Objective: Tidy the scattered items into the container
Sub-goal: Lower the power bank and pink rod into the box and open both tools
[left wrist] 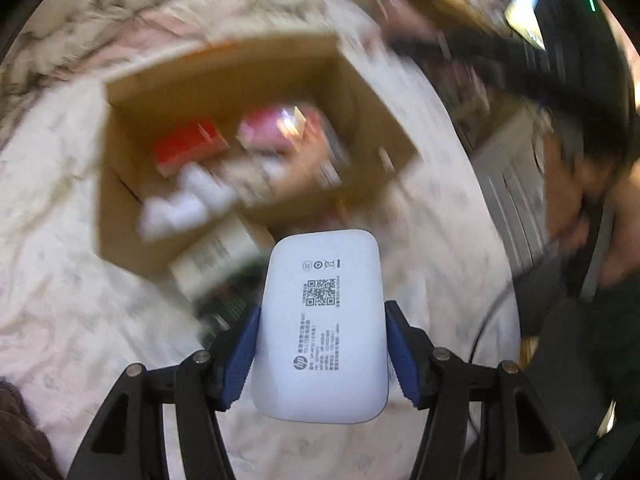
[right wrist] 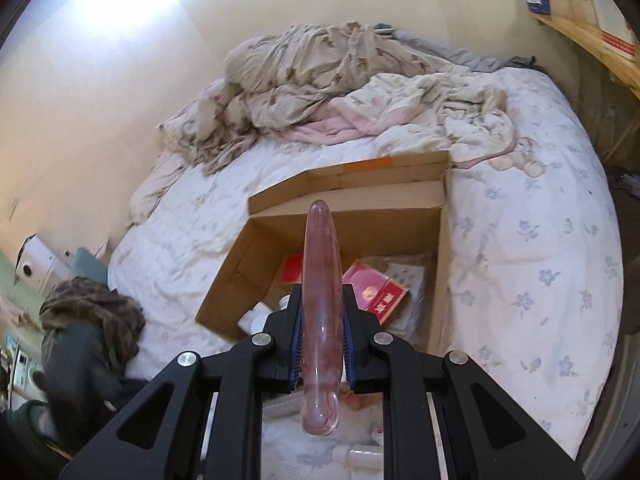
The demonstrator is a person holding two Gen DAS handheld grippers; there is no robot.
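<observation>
Open brown cardboard box [right wrist: 400, 216] on the bed [right wrist: 540, 280], part-filled; left gripper [left wrist: 320, 344] fingers pinch a white HP router [left wrist: 320, 332], right gripper [right wrist: 320, 344] fingers a pink translucent rod [right wrist: 322, 300], box at twelve o'clock, neither yet dropped in.

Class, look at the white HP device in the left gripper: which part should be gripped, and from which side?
Grip the white device across its two long edges near one short end, coming in end-on, as the left gripper does: those edges are straight and parallel; the labelled face is too broad.

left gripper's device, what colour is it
White, with dark printed text and a QR code on the device; the left wrist view shows it best.
</observation>
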